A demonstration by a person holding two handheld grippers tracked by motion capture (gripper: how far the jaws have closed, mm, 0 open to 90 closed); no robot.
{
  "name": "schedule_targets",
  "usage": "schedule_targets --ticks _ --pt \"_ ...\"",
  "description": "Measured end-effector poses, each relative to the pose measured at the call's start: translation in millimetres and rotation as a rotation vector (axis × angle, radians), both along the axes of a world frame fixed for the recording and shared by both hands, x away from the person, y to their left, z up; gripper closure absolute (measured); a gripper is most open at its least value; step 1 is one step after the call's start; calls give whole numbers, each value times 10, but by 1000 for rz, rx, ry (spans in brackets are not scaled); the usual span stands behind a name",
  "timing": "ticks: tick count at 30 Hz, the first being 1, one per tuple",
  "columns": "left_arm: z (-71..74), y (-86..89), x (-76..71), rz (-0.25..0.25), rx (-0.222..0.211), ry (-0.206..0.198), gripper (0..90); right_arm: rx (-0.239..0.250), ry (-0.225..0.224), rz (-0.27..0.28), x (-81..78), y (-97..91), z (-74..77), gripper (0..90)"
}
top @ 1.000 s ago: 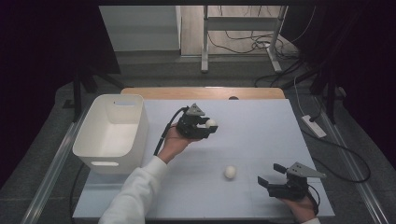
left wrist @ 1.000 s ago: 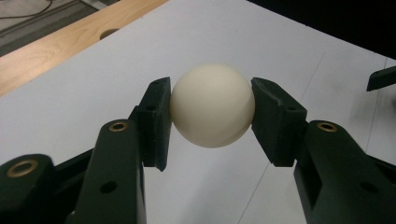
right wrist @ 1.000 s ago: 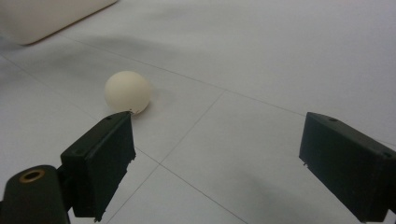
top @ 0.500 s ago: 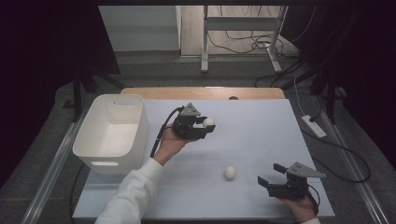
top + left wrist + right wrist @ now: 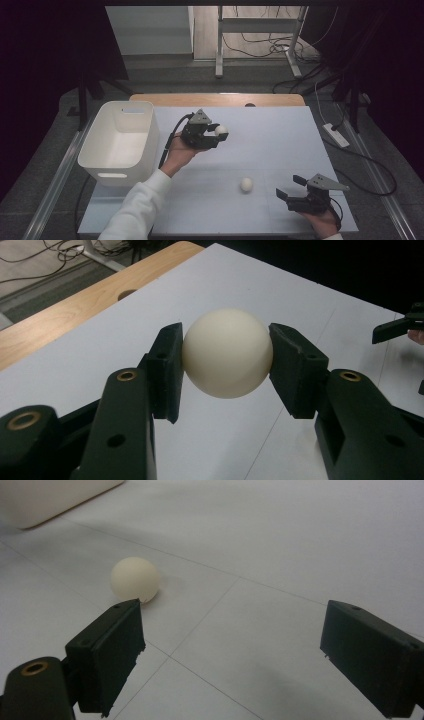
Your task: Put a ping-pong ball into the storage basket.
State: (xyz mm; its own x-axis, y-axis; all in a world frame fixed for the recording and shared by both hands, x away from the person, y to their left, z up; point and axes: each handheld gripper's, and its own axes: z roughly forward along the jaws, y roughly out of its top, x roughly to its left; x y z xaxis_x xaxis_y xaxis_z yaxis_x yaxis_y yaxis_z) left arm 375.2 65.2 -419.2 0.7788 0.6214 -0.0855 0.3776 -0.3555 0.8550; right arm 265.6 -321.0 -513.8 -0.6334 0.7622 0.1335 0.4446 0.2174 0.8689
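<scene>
A cream ball (image 5: 227,352) sits squeezed between the two black pads of my left gripper (image 5: 218,135), held above the middle of the white table (image 5: 280,135); the same ball (image 5: 221,130) shows at the jaw tips in the high view. A second cream ball (image 5: 246,184) (image 5: 135,579) lies on the table toward the front. My right gripper (image 5: 291,188) (image 5: 232,652) rests near the front right edge, open, its jaws wide apart with nothing between them; the loose ball lies a little ahead of it, to its left.
A white plastic bin (image 5: 120,141) stands at the table's left side, left of my left hand. A wooden strip (image 5: 220,99) runs along the far edge. Cables and a power strip (image 5: 335,134) lie on the floor to the right.
My left hand with the held ball has drifted slightly toward the left, nearer the bin. The right gripper and the loose ball stay where they were.
</scene>
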Motion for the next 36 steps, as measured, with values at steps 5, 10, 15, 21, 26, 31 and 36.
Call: schedule_targets --ticks 5,10,15,21,26,31,36 --pt "47 47 -25 8 -3 -10 511 -1 0 0 -5 5 3 107" --pt "80 75 -47 10 -6 -22 511 -2 -1 -1 -5 7 4 107" --pt "105 104 -53 14 -12 -28 511 -3 0 -1 -4 7 3 107" --pt "146 136 -62 27 5 -40 511 -7 0 0 -6 6 3 107" --pt "200 160 -76 33 0 -50 511 -7 -1 0 -6 8 2 107" --pt "259 199 -90 37 -16 -57 511 -8 0 -1 -5 8 2 107" --pt "287 228 -95 42 -22 -62 512 -9 -1 0 -5 9 1 107"
